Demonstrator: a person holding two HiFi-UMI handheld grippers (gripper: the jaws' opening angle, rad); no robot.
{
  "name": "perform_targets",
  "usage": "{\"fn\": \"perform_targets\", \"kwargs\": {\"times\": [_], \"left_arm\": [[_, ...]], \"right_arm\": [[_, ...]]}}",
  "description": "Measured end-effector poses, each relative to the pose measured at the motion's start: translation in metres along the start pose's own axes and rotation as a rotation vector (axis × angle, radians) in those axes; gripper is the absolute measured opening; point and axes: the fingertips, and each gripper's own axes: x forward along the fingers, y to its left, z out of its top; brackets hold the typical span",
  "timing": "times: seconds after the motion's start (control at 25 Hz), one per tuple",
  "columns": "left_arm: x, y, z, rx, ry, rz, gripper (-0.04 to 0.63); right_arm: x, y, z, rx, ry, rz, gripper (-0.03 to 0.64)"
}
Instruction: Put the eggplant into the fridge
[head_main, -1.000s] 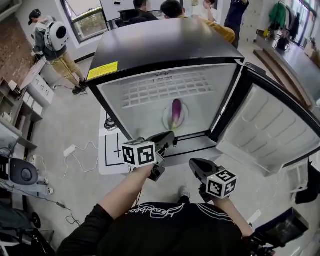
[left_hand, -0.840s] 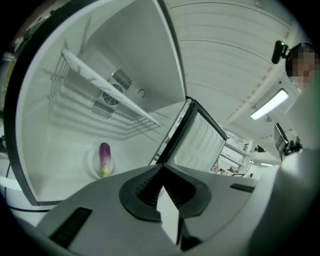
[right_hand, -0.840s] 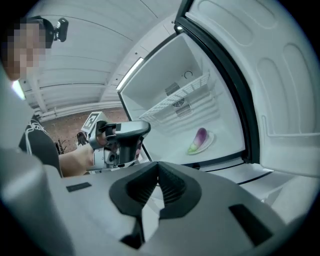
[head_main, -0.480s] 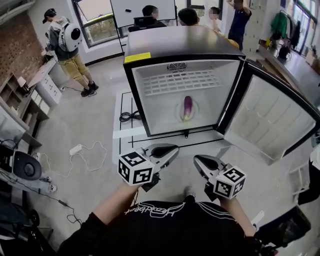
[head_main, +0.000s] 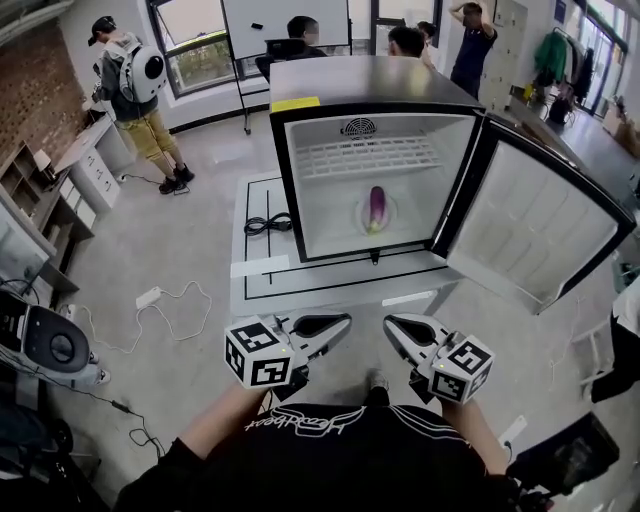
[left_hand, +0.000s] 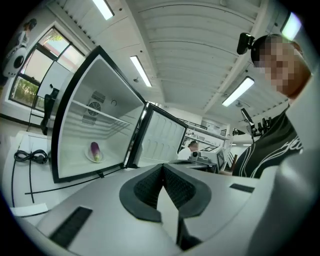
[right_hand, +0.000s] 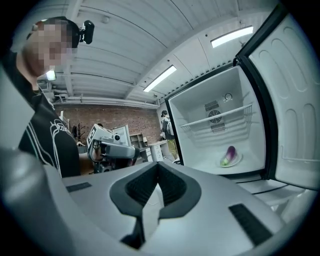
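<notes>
Since the eggplant (head_main: 375, 209) lies on a plate (head_main: 361, 213) inside the fridge (head_main: 360, 80), placement looks done; left hand-held gripper (head_main: 343, 321) and right hand-held gripper (head_main: 391, 323), both closed and empty, sit well clear of the fridge, whose open door (head_main: 530, 225) may remain to shut.

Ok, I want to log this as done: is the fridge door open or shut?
Open. The fridge door stands wide at the right, and the eggplant lies in plain view inside.
</notes>
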Motion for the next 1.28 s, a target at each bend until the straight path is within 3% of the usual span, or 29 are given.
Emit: {"fn": "perform_targets", "kwargs": {"times": [0.36, 0.56, 0.96, 1.28], "left_arm": [[-0.010, -0.020, -0.020, -0.004, -0.010, -0.034, 0.008], [-0.007, -0.025, -0.026, -0.035, -0.020, -0.039, 0.008], [0.001, -0.037, -0.027, -0.012, -0.008, -0.082, 0.008], [-0.002, -0.034, -0.024, -0.026, -0.031, -0.070, 0.008]], "right_arm": [[-0.015, 0.026, -0.008, 0.025, -0.043, 0.009, 0.006], [-0.024, 0.036, -0.018, -0.001, -0.019, 0.014, 0.006], [-0.031, 0.033, -0.023, -0.031, 0.015, -0.009, 0.006], [-0.030, 0.032, -0.022, -0.002, -0.003, 0.002, 0.006]]}}
